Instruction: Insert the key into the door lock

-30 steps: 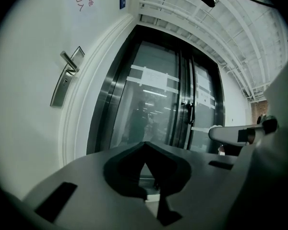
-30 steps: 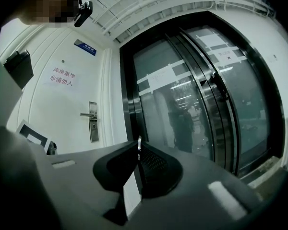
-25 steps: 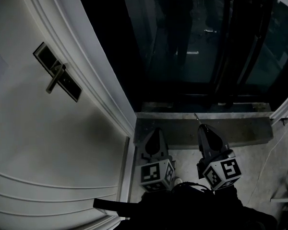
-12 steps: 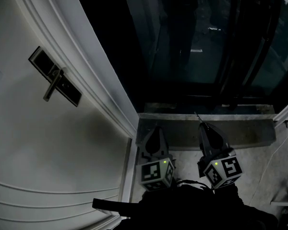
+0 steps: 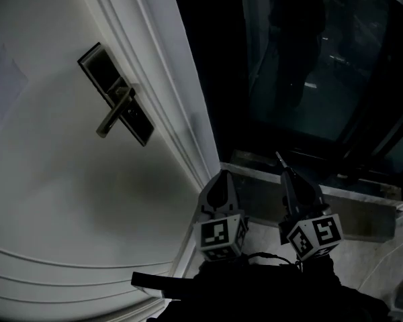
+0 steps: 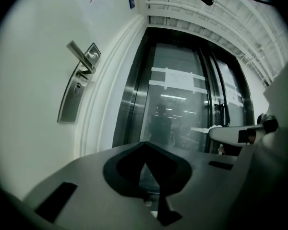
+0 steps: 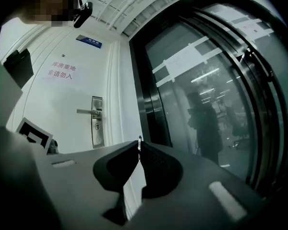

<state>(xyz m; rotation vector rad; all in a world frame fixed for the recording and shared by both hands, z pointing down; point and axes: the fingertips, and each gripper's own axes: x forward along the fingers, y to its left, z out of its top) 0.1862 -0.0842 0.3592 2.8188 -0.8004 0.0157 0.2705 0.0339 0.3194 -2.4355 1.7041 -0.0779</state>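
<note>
Low at centre of the head view, side by side: left gripper (image 5: 220,176) pinched shut on nothing, right gripper (image 5: 283,168) clamped on the key (image 7: 139,145) (a thin sliver at the tips). Well apart from the door lock (image 5: 117,104), upper left. Keyhole (image 7: 97,126) visible only from the gripper views.

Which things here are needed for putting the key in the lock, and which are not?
Needed: thin metal key, clamped in right gripper; silver lock plate with lever handle; white door.
Not needed: dark glass doors; blue sign; red-lettered notice; left gripper, shut, empty.
</note>
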